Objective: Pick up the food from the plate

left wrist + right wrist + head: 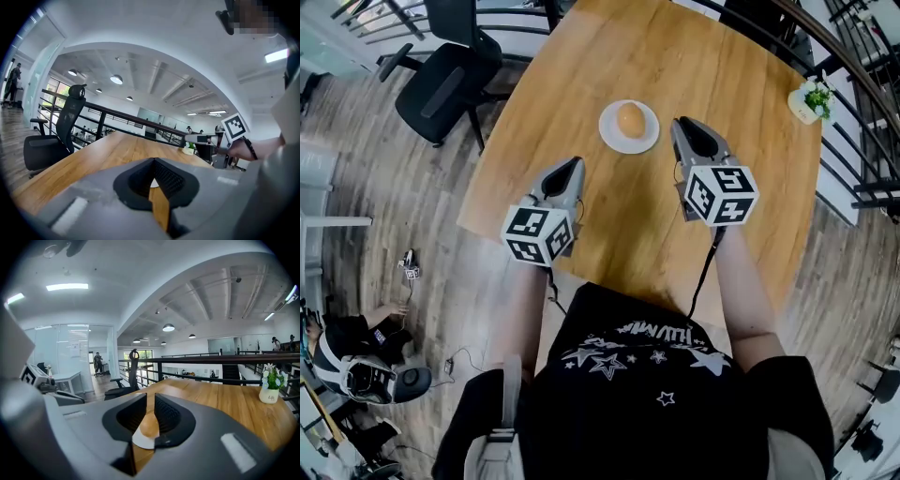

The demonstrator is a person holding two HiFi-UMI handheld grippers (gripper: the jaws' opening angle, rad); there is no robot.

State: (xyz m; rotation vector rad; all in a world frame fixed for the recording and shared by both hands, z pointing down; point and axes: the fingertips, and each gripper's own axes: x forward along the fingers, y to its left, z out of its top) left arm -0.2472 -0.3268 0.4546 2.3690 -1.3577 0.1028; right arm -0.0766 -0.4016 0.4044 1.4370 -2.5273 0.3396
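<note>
A round orange-brown food item (630, 119) lies on a small white plate (629, 147) in the middle of the wooden table (750, 84). My left gripper (575, 165) hovers near the plate's lower left, its jaws drawn to a point with nothing in them. My right gripper (682, 123) is just right of the plate, jaws a narrow slit apart and empty. In the right gripper view the food (149, 425) and the plate (142, 440) show through that gripper (150, 397). In the left gripper view, a sliver of the plate (154, 183) shows below that gripper (153, 161).
A black office chair (445, 75) stands off the table's far left corner. A small potted plant (811, 101) sits at the table's far right, by a dark railing (862, 84). A person (356, 361) sits on the floor at the lower left.
</note>
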